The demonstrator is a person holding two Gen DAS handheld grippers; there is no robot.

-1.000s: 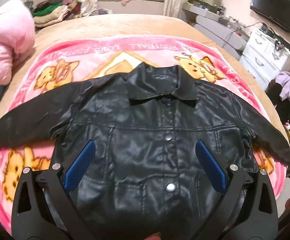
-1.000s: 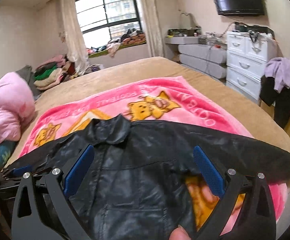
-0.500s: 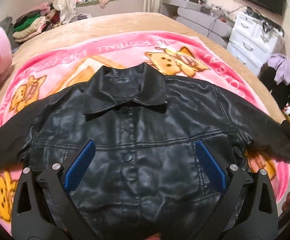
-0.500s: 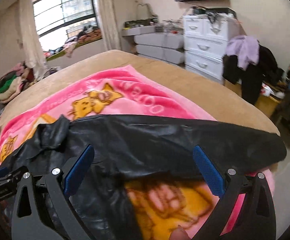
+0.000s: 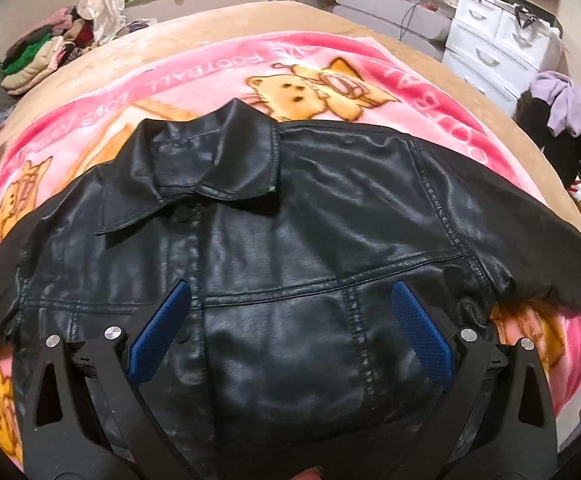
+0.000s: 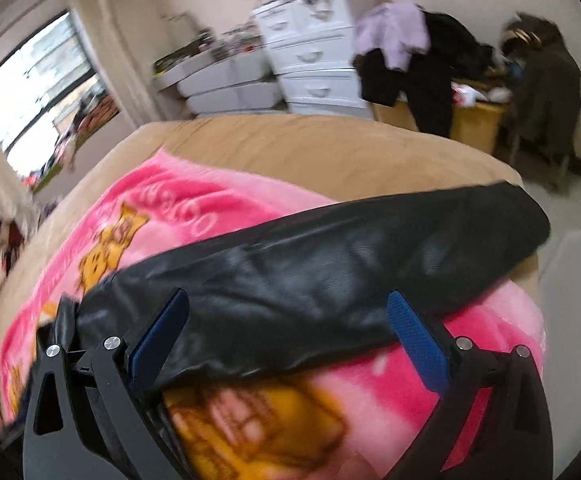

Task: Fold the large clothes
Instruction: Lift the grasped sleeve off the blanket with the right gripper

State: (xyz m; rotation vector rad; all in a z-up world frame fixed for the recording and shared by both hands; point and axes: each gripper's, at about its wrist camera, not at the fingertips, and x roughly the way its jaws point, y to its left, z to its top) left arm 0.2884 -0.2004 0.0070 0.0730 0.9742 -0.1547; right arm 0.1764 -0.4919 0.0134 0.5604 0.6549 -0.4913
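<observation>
A black jacket [image 5: 290, 248] lies buttoned and spread flat on a pink blanket [image 5: 370, 60] for folding, the left gripper [image 5: 290, 336] poised over its front and the right gripper [image 6: 286, 336] over its right sleeve [image 6: 330, 272], both with fingers apart and empty.

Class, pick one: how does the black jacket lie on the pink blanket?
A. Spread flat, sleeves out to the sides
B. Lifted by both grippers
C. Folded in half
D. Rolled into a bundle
A: the black jacket lies open on the pink blanket, both sleeves stretched sideways.
</observation>
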